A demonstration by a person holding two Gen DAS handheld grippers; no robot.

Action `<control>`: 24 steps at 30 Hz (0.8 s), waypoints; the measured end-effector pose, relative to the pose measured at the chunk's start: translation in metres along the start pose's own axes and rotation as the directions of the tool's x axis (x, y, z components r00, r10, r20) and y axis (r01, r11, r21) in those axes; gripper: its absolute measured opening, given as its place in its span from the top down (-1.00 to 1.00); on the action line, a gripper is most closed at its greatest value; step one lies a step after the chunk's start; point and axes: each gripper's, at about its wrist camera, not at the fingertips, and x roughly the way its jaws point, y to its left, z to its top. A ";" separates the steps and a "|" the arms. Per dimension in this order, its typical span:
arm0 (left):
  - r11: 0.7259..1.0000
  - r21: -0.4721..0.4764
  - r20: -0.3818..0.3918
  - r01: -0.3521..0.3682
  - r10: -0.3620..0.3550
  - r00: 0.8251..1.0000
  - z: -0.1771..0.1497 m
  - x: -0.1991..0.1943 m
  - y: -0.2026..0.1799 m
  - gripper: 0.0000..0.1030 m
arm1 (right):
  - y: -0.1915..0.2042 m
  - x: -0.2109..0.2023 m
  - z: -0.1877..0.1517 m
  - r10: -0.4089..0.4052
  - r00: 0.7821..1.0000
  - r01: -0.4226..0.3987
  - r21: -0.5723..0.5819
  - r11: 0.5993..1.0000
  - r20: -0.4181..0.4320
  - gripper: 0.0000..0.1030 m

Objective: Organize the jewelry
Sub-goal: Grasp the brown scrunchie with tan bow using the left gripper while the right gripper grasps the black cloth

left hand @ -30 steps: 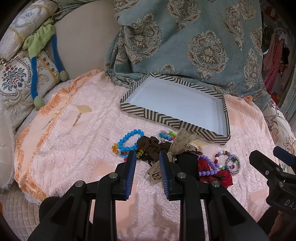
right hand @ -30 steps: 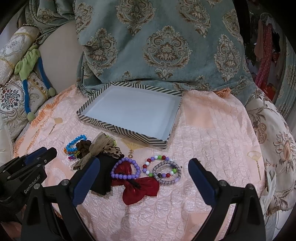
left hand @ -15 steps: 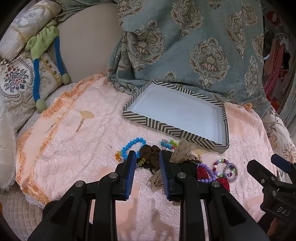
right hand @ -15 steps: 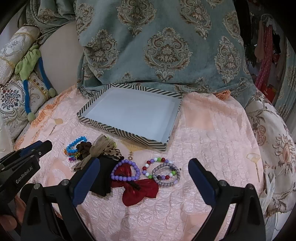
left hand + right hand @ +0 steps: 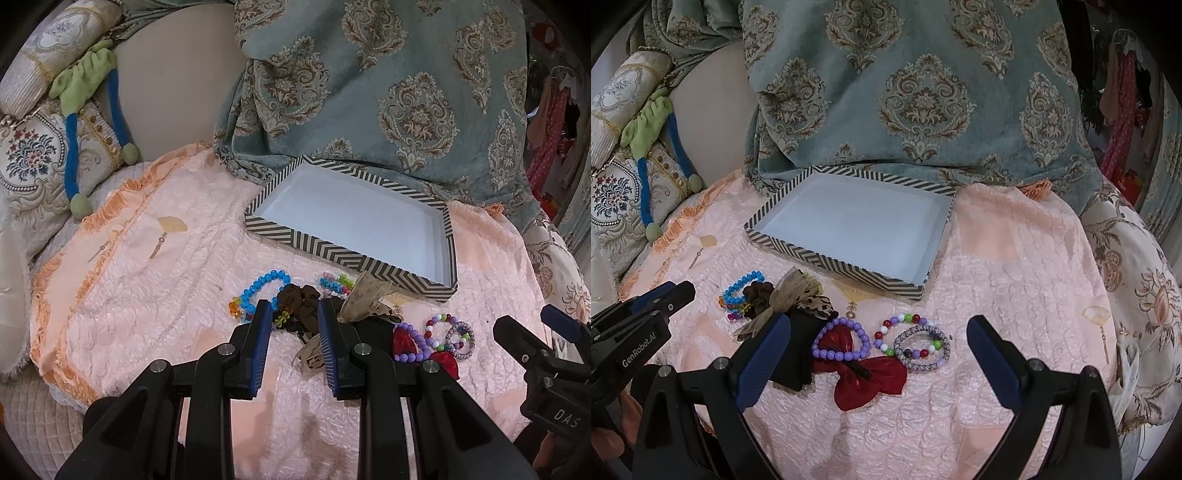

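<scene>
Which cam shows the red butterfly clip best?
Right wrist: the red butterfly clip lies whole between that gripper's spread fingers, purple bead bracelet across its upper wing. Left wrist shows only red slivers behind its own finger.

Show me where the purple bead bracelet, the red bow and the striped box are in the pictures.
purple bead bracelet (image 5: 863, 340): right wrist view, on the beads of its right side.
red bow (image 5: 882, 376): right wrist view, on its right wing.
striped box (image 5: 827, 261): right wrist view, on its near striped wall.

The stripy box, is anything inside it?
No, the stripy box shows only its plain white bottom. The bracelets and the red bow lie outside on the pink cloth. What is beneath the box is hidden.
</scene>
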 end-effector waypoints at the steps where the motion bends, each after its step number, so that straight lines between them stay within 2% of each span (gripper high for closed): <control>1: 1.000 0.000 -0.004 0.000 0.000 1.000 0.000 0.001 0.000 0.82 | 0.000 0.001 0.000 0.000 1.000 0.000 0.000 1.000 -0.002 -0.91; 10: 1.000 -0.014 -0.046 0.014 -0.015 0.999 -0.002 0.008 0.009 0.82 | -0.004 0.008 -0.004 -0.004 1.000 0.004 -0.004 1.000 -0.024 -0.91; 15: 0.995 -0.097 -0.059 0.014 -0.020 0.998 0.000 0.015 0.039 0.82 | -0.022 0.017 -0.007 -0.017 0.999 0.018 0.019 1.000 -0.042 -0.91; 19: 0.989 -0.146 -0.072 0.011 -0.021 0.997 0.000 0.022 0.058 0.82 | -0.035 0.032 -0.014 0.012 0.997 -0.009 0.046 0.999 -0.074 -0.91; 22: 0.985 -0.169 -0.096 0.043 -0.060 0.994 -0.004 0.032 0.061 0.82 | -0.038 0.043 -0.020 0.037 0.995 -0.033 0.051 0.998 -0.091 -0.90; 24: 0.981 -0.177 -0.122 0.082 -0.104 0.987 -0.006 0.039 0.058 0.82 | -0.038 0.049 -0.023 0.045 0.993 -0.040 0.051 0.998 -0.106 -0.79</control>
